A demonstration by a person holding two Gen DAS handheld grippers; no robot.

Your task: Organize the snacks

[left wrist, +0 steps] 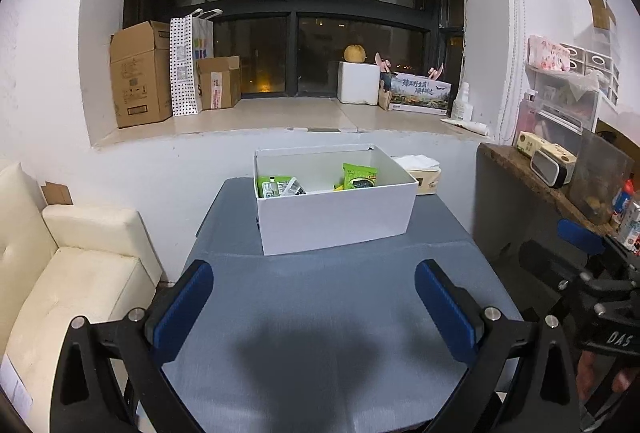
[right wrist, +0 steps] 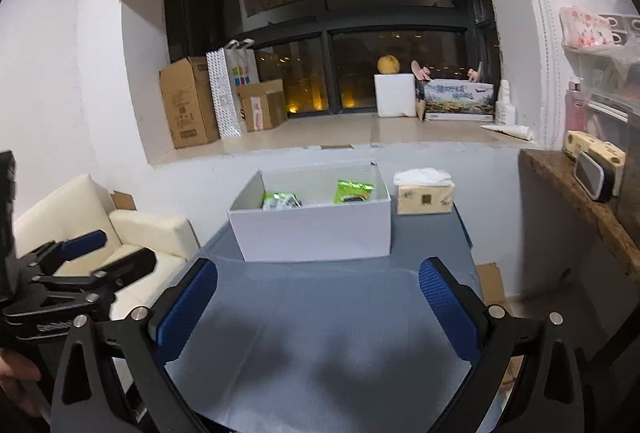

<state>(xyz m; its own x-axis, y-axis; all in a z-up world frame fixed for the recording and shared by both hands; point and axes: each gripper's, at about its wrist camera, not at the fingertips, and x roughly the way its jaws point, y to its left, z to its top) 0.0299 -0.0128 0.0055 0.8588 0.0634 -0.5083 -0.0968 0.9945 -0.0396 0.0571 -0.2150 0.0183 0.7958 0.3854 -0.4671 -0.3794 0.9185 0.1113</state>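
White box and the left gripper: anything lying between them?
Nothing: in the left wrist view only bare gray table lies between the open left gripper and the white box.

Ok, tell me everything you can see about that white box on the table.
The white box is an open, lidless rectangular carton, seemingly cardboard, with plain smooth walls. It stands upright on the blue-grey table, toward the far edge, turned slightly askew. Inside sit green snack packets: one upright on the right, others on the left with a clear wrapper. A tissue box sits just right of it; whether they touch is unclear. Both grippers, left gripper and right gripper, are open, well short of it.
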